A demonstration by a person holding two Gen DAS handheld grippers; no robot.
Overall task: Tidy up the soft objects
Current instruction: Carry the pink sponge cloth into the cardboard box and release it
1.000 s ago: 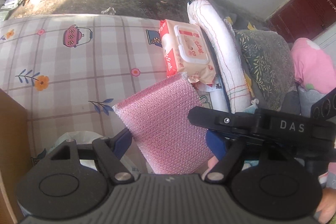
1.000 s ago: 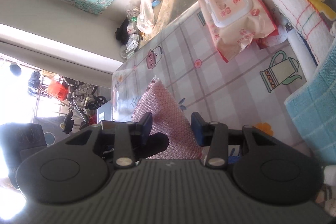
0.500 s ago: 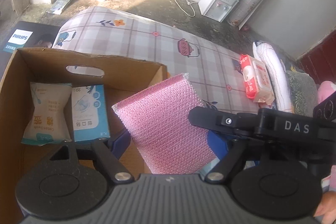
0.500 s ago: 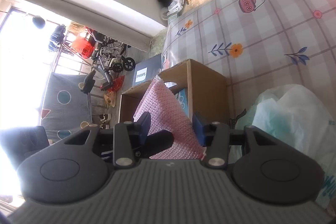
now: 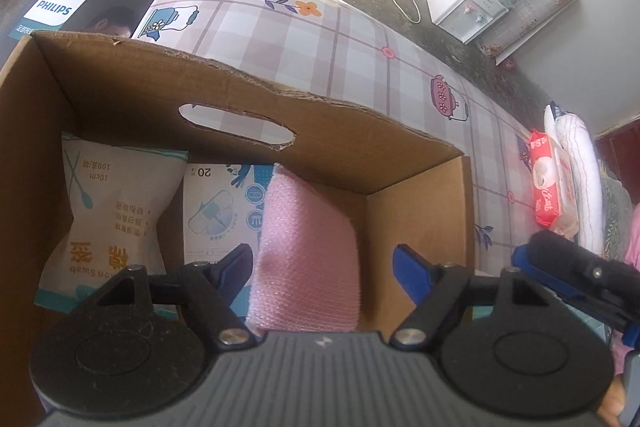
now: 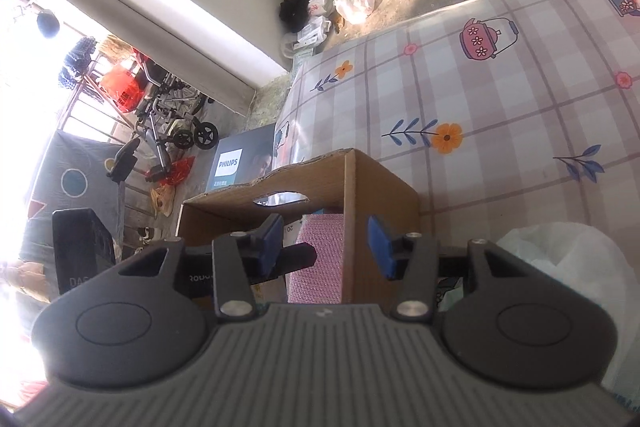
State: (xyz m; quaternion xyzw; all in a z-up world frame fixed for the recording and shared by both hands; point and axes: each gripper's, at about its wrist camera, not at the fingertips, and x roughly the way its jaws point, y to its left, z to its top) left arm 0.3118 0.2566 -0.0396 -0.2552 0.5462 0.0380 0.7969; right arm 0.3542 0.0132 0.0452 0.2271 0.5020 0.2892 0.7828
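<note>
A pink bubble-wrap pouch (image 5: 306,259) stands on edge inside the cardboard box (image 5: 248,99), against its right wall. My left gripper (image 5: 324,267) is open just above the box, its fingers either side of the pouch and apart from it. A cotton swab bag (image 5: 112,211) and a blue-and-white packet (image 5: 218,207) lie in the box to the left. In the right wrist view my right gripper (image 6: 324,247) is open over the box's right wall (image 6: 352,227), with the pouch (image 6: 320,259) showing between the fingers.
The box sits on a plaid sheet with teapot and flower prints (image 5: 360,39). A red wet-wipes pack (image 5: 550,187) and a rolled white towel (image 5: 580,179) lie at the far right. A white plastic bag (image 6: 560,267) is beside the box. A Philips carton (image 5: 64,13) is on the floor.
Both grippers carried the pink pouch from over the sheet to the box. Both have opened, and the pouch now rests in the box, free of the fingers.
</note>
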